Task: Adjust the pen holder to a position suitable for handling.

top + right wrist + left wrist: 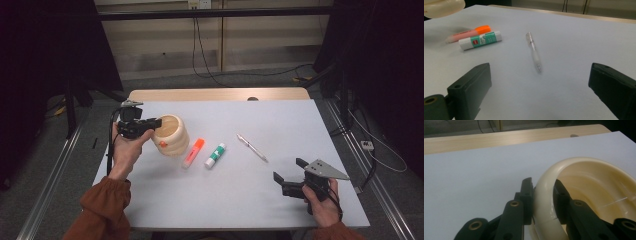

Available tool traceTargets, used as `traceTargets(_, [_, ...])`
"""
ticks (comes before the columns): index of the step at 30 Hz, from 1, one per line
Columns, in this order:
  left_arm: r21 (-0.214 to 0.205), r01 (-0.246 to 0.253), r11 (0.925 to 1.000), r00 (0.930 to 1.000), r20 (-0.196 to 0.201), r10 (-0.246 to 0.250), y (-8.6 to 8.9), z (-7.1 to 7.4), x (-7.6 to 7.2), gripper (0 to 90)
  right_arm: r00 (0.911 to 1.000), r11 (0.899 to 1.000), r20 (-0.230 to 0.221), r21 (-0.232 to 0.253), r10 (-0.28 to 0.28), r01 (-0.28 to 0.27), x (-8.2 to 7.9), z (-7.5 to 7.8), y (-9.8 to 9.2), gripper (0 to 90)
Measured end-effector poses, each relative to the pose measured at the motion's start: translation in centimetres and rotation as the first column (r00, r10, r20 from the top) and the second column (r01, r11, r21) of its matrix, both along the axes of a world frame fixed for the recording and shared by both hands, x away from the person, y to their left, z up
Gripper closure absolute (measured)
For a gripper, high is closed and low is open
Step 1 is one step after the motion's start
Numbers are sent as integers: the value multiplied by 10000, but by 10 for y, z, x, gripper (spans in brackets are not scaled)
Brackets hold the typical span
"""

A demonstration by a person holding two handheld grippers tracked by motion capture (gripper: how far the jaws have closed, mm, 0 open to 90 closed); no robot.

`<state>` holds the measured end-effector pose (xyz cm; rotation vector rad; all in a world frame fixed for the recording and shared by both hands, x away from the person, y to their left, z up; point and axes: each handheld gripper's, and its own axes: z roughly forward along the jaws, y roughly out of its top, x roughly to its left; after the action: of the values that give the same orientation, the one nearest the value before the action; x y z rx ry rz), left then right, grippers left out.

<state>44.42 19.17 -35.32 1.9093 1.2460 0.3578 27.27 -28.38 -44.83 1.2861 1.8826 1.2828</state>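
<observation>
A cream ribbed pot (172, 136) is at the left of the white table (280, 120). My left gripper (159, 121) is shut on its rim. In the left gripper view one jaw sits outside the wall and one inside, pinching the pot's rim (544, 195) at my left gripper (542, 185). The pot leans a little; I cannot tell whether its base touches the table. My right gripper (289, 169) is held near the front right edge, open, nothing between its fingers. In the right gripper view my right gripper (541, 72) faces a clear pen (534, 51).
An orange highlighter (194, 152) and a white-and-green glue stick (215, 155) lie side by side right of the pot. The pen (252, 147) lies farther right. Behind the white surface runs a wooden table edge (220, 94), with cables on the floor beyond.
</observation>
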Motion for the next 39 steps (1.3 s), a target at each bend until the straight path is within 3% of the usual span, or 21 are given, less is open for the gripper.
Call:
traceTargets(1, [-114,-1,9999,9999,-152,-1,-3,0,-4,748,10000,10000,1,8,11,-11,0,0,0,42])
traceTargets(10, [-131,235,9996,9995,-212,-238,-14,-1,-22,758,10000,10000,10,56,-33,33,0,1,0,41])
traceTargets(17, [-138,768,9970,9966,-287,-772,-31,-3,-34,755,10000,10000,18,54,-4,4,0,0,0,40])
traceTargets(24, [-69,1408,9900,9892,-405,-1410,-60,-5,-45,756,10000,10000,29,54,-24,24,-1,1,0,40])
traceTargets(33, [-72,1646,9863,9851,-500,-1648,-84,-9,-54,756,10000,10000,19,74,-6,6,-1,1,0,40])
traceTargets(36, [-63,2015,9795,9769,-718,-2014,-99,-13,-60,754,10000,10000,22,71,15,-16,-1,1,0,40])
traceTargets(39, [-30,2131,9770,9744,-725,-2127,-106,-14,-63,756,10000,10000,37,55,39,-40,-1,1,0,40])
